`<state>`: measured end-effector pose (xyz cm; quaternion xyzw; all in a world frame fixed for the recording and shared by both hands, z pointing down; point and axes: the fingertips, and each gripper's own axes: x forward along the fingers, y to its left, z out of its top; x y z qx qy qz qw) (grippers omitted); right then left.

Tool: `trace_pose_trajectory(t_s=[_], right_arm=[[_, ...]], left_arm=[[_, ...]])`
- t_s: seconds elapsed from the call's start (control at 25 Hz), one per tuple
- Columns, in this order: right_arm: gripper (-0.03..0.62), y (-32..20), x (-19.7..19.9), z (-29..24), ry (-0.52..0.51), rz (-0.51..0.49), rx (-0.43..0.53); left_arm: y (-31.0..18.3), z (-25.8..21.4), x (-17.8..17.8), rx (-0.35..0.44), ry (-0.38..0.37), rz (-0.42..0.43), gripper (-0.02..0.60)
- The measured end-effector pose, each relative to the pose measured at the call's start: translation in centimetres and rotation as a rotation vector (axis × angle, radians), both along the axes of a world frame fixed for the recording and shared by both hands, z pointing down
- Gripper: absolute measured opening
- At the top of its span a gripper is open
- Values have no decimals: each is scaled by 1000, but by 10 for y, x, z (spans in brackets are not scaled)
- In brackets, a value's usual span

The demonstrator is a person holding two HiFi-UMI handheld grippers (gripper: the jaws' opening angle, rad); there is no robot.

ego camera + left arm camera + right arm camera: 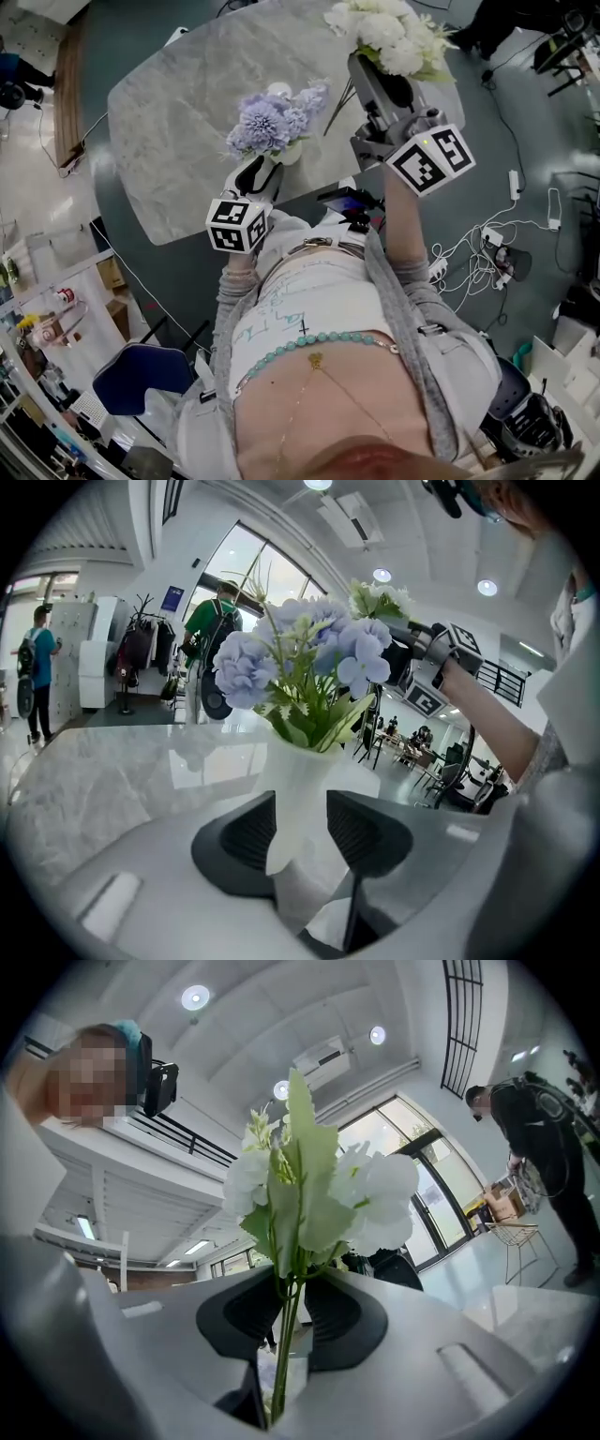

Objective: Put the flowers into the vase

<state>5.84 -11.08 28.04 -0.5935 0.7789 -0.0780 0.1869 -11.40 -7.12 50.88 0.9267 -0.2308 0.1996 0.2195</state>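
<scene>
A grey marble bench (159, 131) stands on a dark floor (525, 122). White cables (473, 258) lie tangled on the floor to its right, and a blue chair (141, 377) sits at lower left. Farther off, a person in a teal shirt (41, 663) stands beside white lockers (89, 653).

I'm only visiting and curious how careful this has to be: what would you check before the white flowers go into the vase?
1. Grip of the left hand-held gripper on the vase: ok, shut on it.
2. Grip of the right hand-held gripper on the stems of the white flowers: ok.
3. White flowers lined up over the vase mouth: not ok, they are held apart, to its right.
4. Room beside the purple flowers already in the vase: cannot tell.
5. Vase resting on the table: cannot tell.
</scene>
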Motion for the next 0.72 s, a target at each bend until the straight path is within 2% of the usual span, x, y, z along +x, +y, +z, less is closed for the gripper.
trace_pose_trajectory(t_s=[0.2, 0.56, 0.72], right_arm=[[92, 0, -1, -1, -21, 24, 25], [91, -18, -13, 1, -71, 11, 45], [91, -20, -8, 1, -108, -1, 59]], left_arm=[[-3, -1, 5, 13, 1, 32, 155], [-9, 3, 5, 23, -11, 55, 167], [-6, 1, 18, 23, -10, 71, 170]])
